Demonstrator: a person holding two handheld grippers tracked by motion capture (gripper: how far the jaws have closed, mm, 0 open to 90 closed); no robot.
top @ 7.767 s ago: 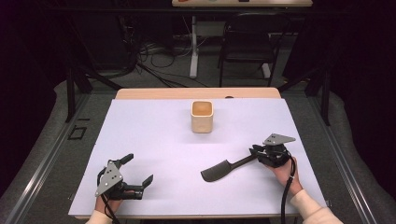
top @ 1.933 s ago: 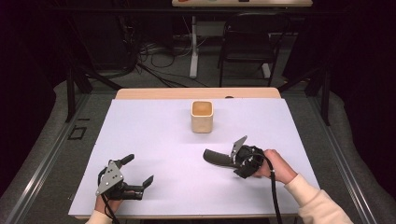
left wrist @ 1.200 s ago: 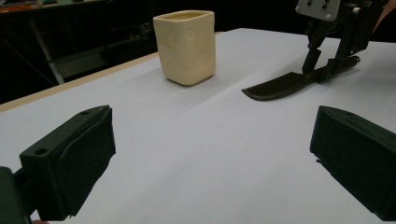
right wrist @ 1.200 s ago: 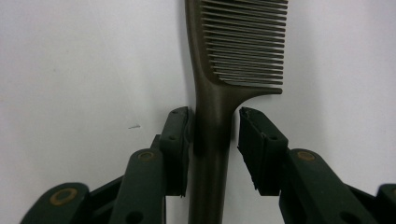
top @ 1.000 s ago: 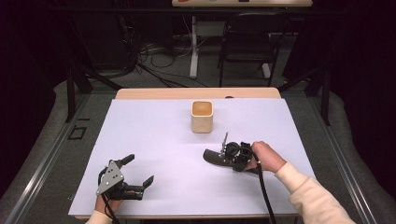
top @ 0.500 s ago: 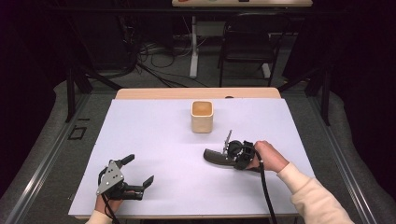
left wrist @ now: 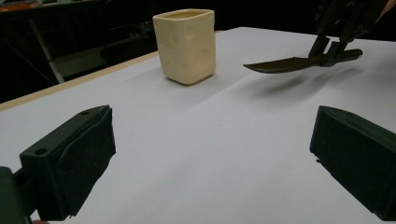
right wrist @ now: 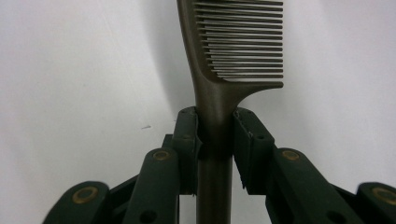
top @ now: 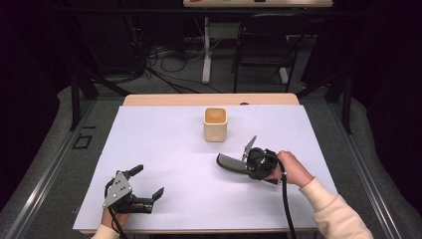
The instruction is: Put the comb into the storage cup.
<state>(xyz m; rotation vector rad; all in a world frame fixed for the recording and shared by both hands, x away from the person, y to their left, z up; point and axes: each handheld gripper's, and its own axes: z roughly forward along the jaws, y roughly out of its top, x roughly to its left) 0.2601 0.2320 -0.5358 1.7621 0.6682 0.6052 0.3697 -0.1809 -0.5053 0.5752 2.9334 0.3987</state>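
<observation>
Comb handle sits clamped between your right claw's pads, toothed head jutting forward just above the surface.

Wooden table covered by white sheet, bare wood strip showing along the 12 o'clock edge. Cream square cup stands upright on the sheet, toward 12 o'clock of centre. Dark comb at about 4 o'clock from cup, lifted just off the sheet.
</observation>
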